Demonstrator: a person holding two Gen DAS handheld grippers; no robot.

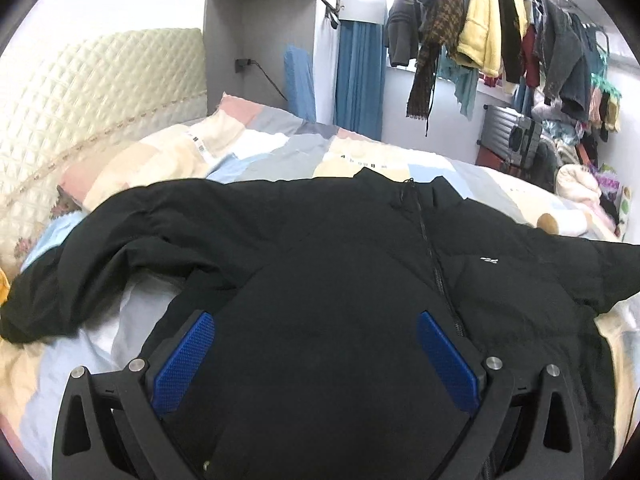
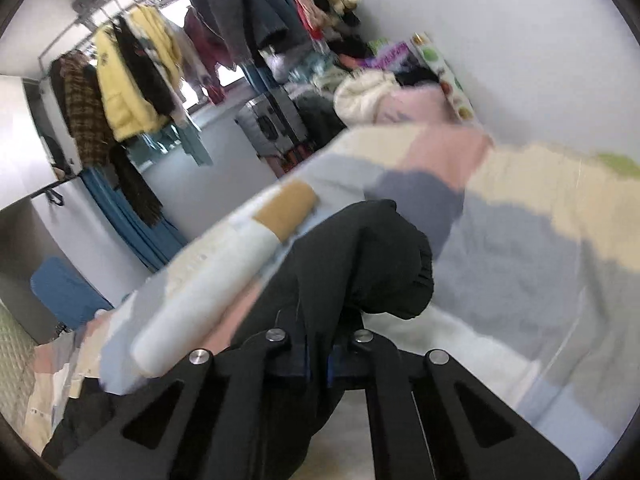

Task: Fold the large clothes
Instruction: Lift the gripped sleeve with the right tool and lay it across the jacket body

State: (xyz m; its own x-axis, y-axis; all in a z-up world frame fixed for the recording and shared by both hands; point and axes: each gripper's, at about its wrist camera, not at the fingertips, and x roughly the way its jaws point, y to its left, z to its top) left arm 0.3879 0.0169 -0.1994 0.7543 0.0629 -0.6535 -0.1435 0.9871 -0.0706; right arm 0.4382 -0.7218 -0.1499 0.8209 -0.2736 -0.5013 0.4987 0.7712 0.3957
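Matt black cloth jacket; quilted cream headboard; textured blue gripper pads.

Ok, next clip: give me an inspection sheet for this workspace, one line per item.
Surface: bed with patchwork quilt, rumpled.
Job's things: black jacket spread front up, zipped, one sleeve lying out to the side.
Clutter: cream and pink bundles at the bed's far corner.
Grippers: left gripper open, fingers apart above the jacket body; right gripper shut on the other sleeve's cuff.
Cables: charger lead plugged into the wall niche.
Surroundings: quilted headboard, blue curtain, rail of hanging clothes, grey suitcase.
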